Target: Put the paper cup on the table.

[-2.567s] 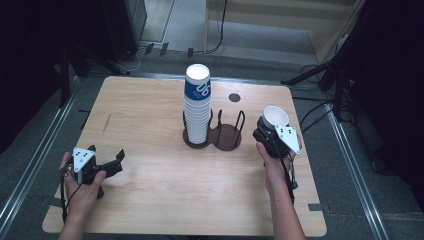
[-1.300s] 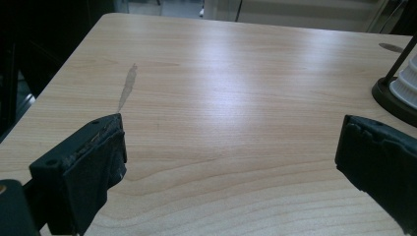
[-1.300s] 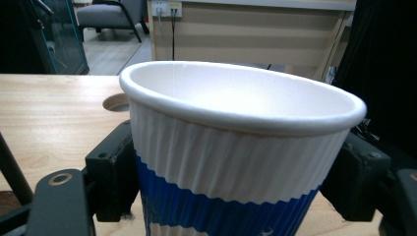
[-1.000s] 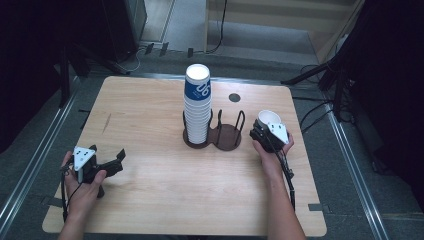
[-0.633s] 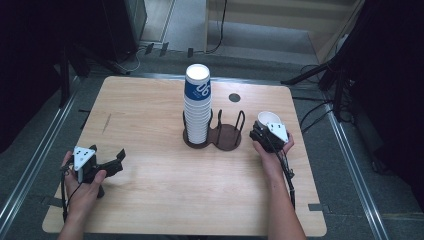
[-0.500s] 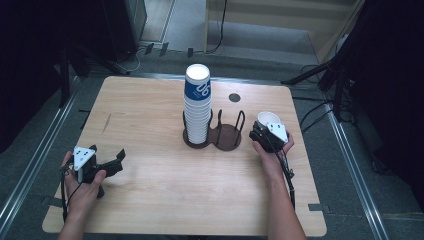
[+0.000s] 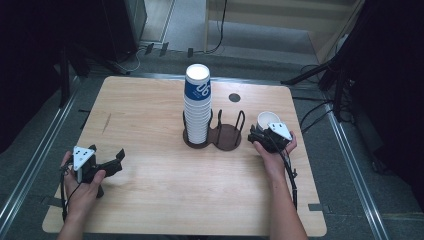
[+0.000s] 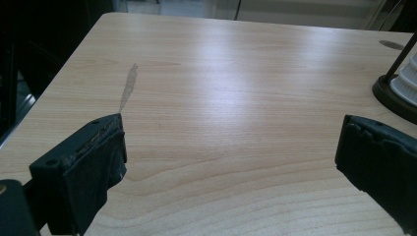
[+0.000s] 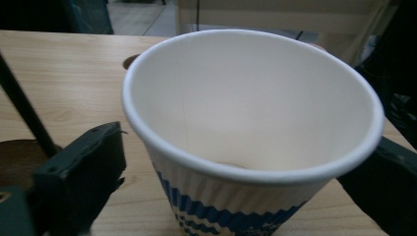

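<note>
Bare table left and front, cup stack and holder (centre) blocking.

A white paper cup with blue ribbed pattern stands upright, empty, near the table's right edge.

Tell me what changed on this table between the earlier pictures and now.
The right tool brought the single paper cup down onto the table right of the holder; its jaws have just been opening and now stand clear of the cup's sides, letting it go. The left tool, open over bare wood, and the cup stack stayed put.
</note>
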